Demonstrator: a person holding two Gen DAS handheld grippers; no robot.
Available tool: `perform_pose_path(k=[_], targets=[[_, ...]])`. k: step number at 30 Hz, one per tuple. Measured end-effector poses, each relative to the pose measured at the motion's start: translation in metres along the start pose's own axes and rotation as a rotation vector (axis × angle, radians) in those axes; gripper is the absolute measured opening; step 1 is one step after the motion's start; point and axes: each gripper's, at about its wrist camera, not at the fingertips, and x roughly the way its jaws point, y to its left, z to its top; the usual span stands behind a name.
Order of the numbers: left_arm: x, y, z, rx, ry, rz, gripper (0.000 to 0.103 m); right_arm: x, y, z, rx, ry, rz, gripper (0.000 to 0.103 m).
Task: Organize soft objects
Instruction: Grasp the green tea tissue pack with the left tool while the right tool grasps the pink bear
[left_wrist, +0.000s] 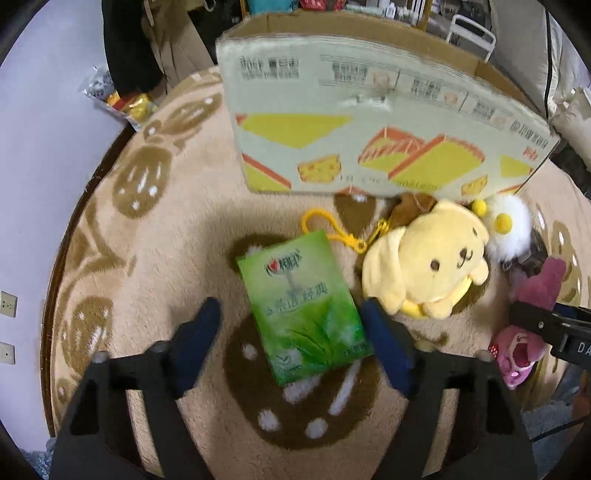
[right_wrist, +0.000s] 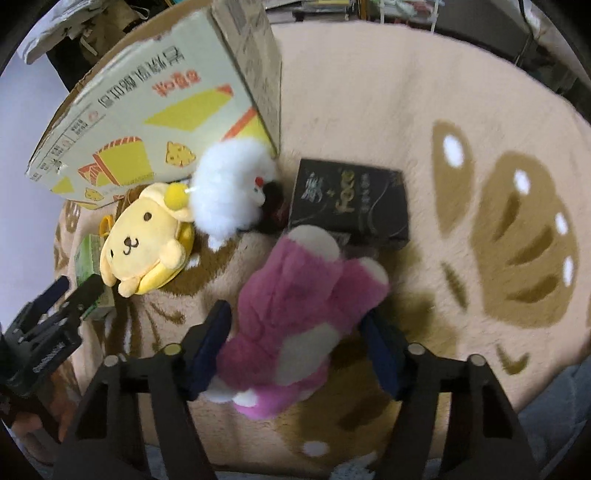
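Fluffy pink plush toy (right_wrist: 291, 314), shaggy rug (right_wrist: 424, 122)

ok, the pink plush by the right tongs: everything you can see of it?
The pink plush is a fuzzy magenta soft toy with cream patches and cream-tipped limbs. It lies stretched out on the beige rug, between the open fingers of the right tongs; contact with the pads is unclear. Its far end lies against the black box. The left wrist view shows its face, mouth open.
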Motion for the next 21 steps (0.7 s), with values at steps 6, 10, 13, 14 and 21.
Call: perform_pose_path(k=[6, 10, 13, 14, 21], targets=[[0.007, -0.003, -0.003, 0.021, 0.028, 0.003, 0.056, 0.005, 0.001, 0.000, -0.017, 0.003, -0.023, 0.057], [0.005, -0.006, -0.005, 0.027, 0.024, 0.014, 0.056, -0.001, 0.007, -0.005, -0.034, -0.019, -0.024, 0.052], [0.006, -0.006, -0.004, 0.033, 0.020, 0.023, 0.056, -0.005, 0.007, -0.006, -0.032, -0.033, -0.022, 0.052], [0.006, -0.005, -0.003, 0.032, 0.019, 0.023, 0.056, -0.006, 0.009, -0.005, -0.034, -0.036, -0.027, 0.052], [0.002, -0.002, -0.005, 0.015, 0.020, 0.023, 0.056, -0.013, 0.018, -0.006, -0.057, -0.034, -0.047, 0.052]])
